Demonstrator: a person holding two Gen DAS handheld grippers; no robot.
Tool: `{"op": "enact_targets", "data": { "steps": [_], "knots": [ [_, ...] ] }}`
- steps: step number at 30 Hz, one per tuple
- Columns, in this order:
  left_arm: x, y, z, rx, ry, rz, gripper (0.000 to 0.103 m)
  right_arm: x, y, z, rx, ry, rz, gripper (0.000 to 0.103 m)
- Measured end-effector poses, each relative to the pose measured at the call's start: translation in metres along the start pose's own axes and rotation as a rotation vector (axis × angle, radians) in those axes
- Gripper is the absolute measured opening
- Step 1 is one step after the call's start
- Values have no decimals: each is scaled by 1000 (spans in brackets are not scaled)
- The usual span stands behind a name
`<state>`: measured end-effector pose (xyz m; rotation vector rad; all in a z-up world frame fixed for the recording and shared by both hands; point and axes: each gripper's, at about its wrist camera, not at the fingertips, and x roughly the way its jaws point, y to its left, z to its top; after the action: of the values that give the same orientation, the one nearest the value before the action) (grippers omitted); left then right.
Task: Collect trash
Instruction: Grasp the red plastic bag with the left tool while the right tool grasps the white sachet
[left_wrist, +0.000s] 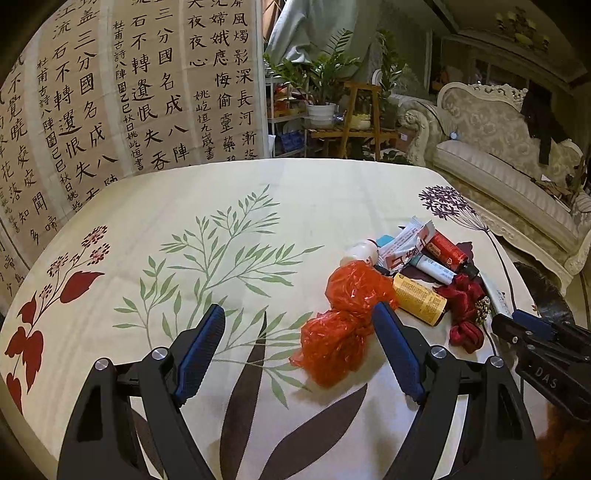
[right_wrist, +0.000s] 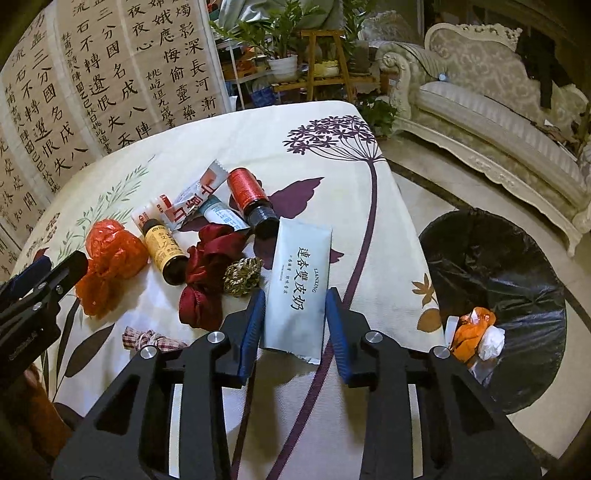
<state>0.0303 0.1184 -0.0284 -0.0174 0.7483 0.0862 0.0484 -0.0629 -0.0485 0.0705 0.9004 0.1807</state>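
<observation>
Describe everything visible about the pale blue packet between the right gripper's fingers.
The pale blue packet is a flat, sealed sachet, plastic-looking, with dark printed characters down its face and a crimped near edge. It lies flat on the tablecloth, lengthwise between the right gripper fingers, which flank its long sides. Its far end lies near a dark bottle cap.

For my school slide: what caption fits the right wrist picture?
Right hand-held gripper straddles a pale packet beside the trash bin.

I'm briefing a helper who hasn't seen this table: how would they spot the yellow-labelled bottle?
On the floral tablecloth, find the trash pile near the bin-side edge. The yellow-labelled bottle lies between the crumpled red plastic bag and the dark red ribbon. It alone has a yellow label; the red-labelled bottle lies farther back.
</observation>
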Motion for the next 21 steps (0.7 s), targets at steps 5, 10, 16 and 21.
{"op": "enact_targets", "data": {
  "steps": [5, 10, 16, 21],
  "knots": [
    [5, -3, 1, 3, 10, -2, 80, 1, 1, 1, -6, -8, -5, 36],
    [7, -5, 1, 11, 12, -5, 80, 3, 5, 2, -17, -8, -1, 47],
    [6, -2, 3, -2, 14, -11, 80, 0, 0, 3, 12, -15, -19, 48],
    [8, -2, 5, 12, 1, -15, 82, 5, 7, 2, -43, -7, -65, 47]
  ]
}}
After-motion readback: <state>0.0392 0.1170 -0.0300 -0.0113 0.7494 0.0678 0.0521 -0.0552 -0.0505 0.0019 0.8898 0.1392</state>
